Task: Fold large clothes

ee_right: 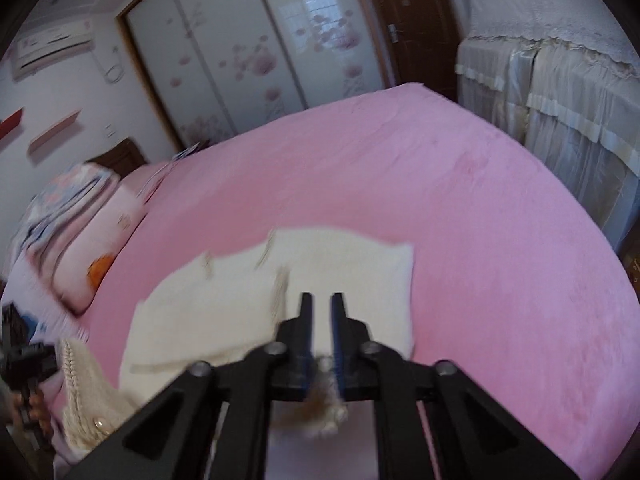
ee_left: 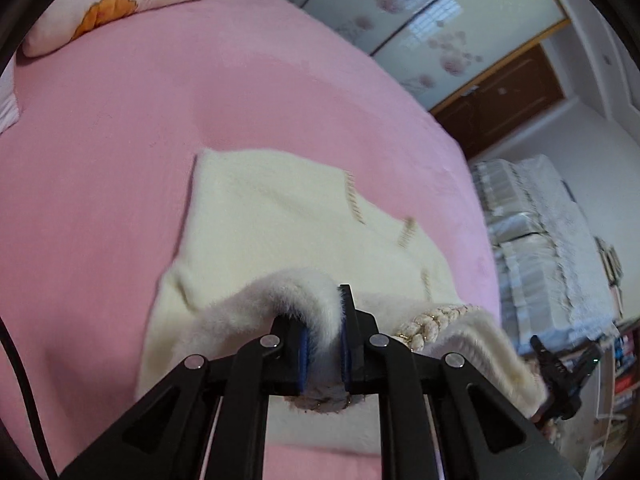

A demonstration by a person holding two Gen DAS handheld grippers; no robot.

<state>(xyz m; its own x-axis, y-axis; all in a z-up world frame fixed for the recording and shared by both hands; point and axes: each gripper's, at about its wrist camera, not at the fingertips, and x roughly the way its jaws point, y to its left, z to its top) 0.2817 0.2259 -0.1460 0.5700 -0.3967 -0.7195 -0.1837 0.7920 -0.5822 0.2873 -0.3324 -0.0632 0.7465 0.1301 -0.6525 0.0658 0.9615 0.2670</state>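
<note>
Left wrist view shows the left gripper (ee_left: 324,336) clenched on a fluffy fold of the cream-white knitted sweater with a thick braided trim (ee_left: 280,216). The fold arches over the inner finger, and the blue pads (ee_left: 345,354) press on it from both sides. The rest of the sweater lies spread on the pink plush bed cover (ee_left: 120,120), and its near edge is lifted off the cover toward the camera.

In the right wrist view, the right gripper (ee_right: 320,336) is also closed, and a small fuzzy tuft of the same sweater (ee_right: 248,292) sits low between its fingers, near the base more than at the tips. The picture is blurred, so I cannot tell how much cloth it really holds.

A floral pillow (ee_left: 116,4) lies at the head of the bed, well apart from the sweater.

I judge that the near edge is being carried over for a fold. The risks from here:
- The right grip looks thin, so the heavy knit may slip out when the cloth is pulled.
- If one hand goes faster, the fold will come out crooked.
- The braided trim may bunch under the folded layer.
</note>
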